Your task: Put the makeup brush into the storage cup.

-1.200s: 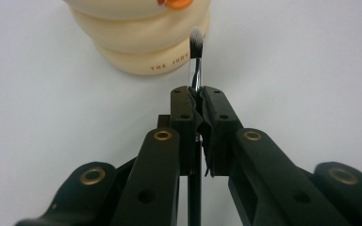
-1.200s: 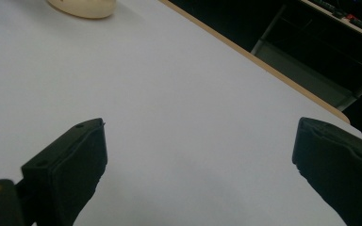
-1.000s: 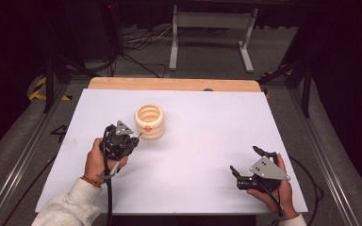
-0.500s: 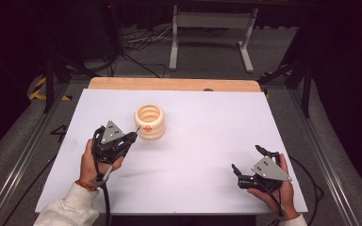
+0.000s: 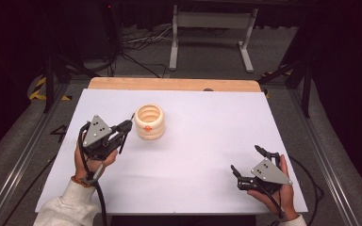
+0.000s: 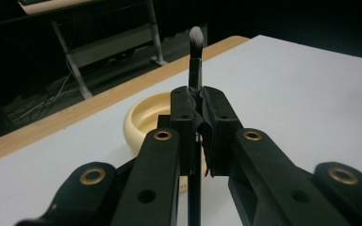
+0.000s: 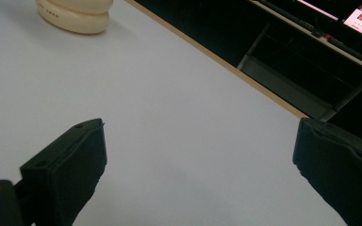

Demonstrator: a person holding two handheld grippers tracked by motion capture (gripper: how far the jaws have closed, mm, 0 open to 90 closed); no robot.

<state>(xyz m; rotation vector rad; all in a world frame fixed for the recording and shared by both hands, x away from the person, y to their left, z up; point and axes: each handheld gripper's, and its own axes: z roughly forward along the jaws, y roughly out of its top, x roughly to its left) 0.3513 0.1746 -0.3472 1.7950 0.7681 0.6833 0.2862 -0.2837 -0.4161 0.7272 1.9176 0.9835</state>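
My left gripper (image 5: 126, 127) is shut on a thin black brush (image 6: 195, 66) with a white bristle tip, which stands upright between the jaws in the left gripper view. Just behind it sits a cream ribbed pot (image 5: 149, 121) with an orange mark on its front; the pot (image 6: 147, 120) is open at the top, and the jaw tips are close to its left side. Near the table's front right, my right gripper (image 5: 246, 159) is open wide over bare white tabletop, nothing between its jaws (image 7: 200, 155). The pot (image 7: 75, 14) lies far off at the top left there.
The white tabletop (image 5: 207, 132) has a wooden strip (image 5: 169, 84) along its far edge. Beyond it stand a metal frame (image 5: 212, 33) and cables on a dark floor. A rail (image 5: 327, 165) runs along the right side.
The left hand has shifted a little left and turned, its jaw tips now pointing at the pot's left side with the brush held. The right gripper has hardly moved.
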